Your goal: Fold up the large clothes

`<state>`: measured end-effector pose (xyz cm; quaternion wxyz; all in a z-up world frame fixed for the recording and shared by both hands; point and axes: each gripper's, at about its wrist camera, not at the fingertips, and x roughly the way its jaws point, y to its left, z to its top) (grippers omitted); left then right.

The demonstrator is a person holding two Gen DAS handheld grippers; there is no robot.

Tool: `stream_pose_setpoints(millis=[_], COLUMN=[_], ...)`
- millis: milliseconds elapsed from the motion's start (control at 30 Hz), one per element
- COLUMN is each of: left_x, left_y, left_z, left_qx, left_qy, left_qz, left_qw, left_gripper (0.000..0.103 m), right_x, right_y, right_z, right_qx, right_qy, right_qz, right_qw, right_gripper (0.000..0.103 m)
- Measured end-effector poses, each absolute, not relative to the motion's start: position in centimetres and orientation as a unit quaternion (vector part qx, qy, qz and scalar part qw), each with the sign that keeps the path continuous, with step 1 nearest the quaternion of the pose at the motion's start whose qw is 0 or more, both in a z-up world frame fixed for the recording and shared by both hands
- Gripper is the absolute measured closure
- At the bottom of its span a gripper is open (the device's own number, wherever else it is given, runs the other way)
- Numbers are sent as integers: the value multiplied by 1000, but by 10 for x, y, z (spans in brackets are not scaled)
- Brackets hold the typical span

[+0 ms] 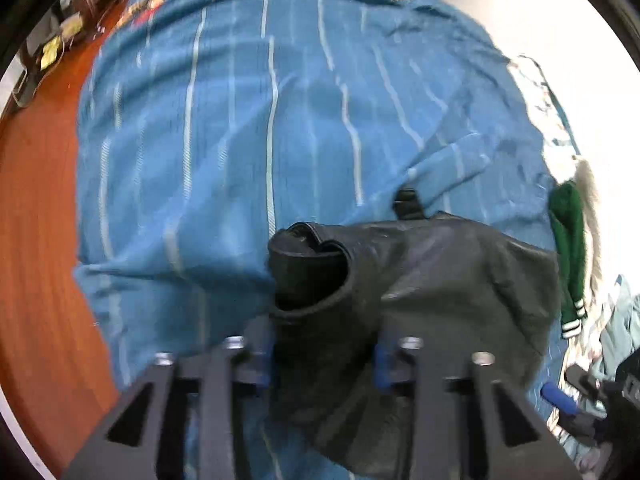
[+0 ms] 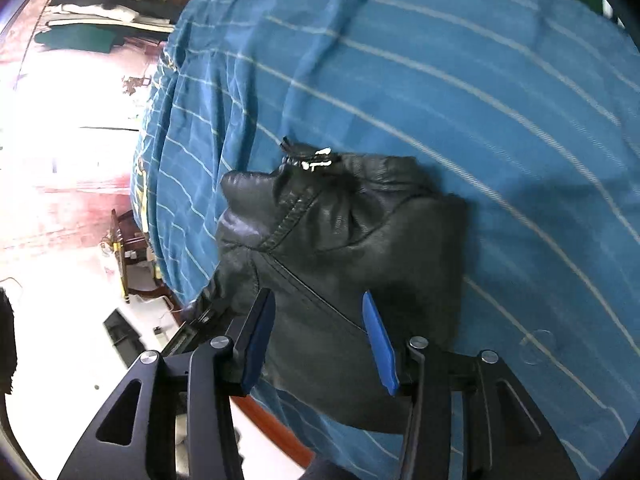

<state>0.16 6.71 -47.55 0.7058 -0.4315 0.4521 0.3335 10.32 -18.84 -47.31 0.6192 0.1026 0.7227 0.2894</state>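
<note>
In the left wrist view, a black leather jacket (image 1: 420,292) is seen lying bunched on a blue striped bedcover (image 1: 224,152), near its lower edge. A rolled cuff opening is turned upward at the jacket's left end. The left gripper (image 1: 324,364) is set over the jacket, and black leather fills the space between its blue-tipped fingers (image 1: 382,368), so it appears to be clamped on the jacket. A green garment (image 1: 568,248) is seen to the right of the jacket, at the bedcover's edge.

In the right wrist view, the same jacket (image 2: 344,240) is shown crumpled on the bedcover (image 2: 460,80), close to its edge. The right gripper (image 2: 318,344) is held above the jacket, its blue pads (image 2: 380,344) spread apart, with leather seen between them but not pressed.
</note>
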Motion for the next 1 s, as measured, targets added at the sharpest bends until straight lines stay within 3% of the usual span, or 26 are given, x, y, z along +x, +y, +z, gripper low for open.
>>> stream_pose_setpoints(millis=[33,167,300,433,600,633,700,733,767,867,1000], left_x=[-7,-24,-26,-21,-39,-43,-51,-54,-57,-65,-50], left_y=[62,45,57,84,95,94,93,94,94,96,83], left_z=[-464,-439,-466,-493,-484,-480,-472,-469,-465,-456,-464], left_qx=[-430,-408,-420,-449,-524,-527,-520,-513,-507,-486,-425], left_qy=[441,438,448,452,441,442,453,455,455,448,450], left_qz=[330,319,329,314,257,250,252,260,267,294,297], left_qw=[715,735,718,704,681,682,679,680,681,690,727], left_gripper=[83,84,83,78,72,65,50,38,35,35,35], right_x=[107,108,112,117,126,126,124,121,119,108,100], right_y=[-183,-152,-113,-76,-92,-101,-134,-154,-169,-228,-281], right_z=[-469,-469,-494,-539,-516,-510,-486,-476,-471,-476,-535], right_qx=[104,75,13,-42,-5,17,78,98,110,127,201], right_qy=[721,723,734,755,762,756,730,715,705,702,737], right_qz=[293,315,304,267,289,300,325,329,329,303,295], right_qw=[619,610,607,598,579,582,596,609,619,632,574], right_gripper=[55,57,65,66,65,64,47,29,19,19,19])
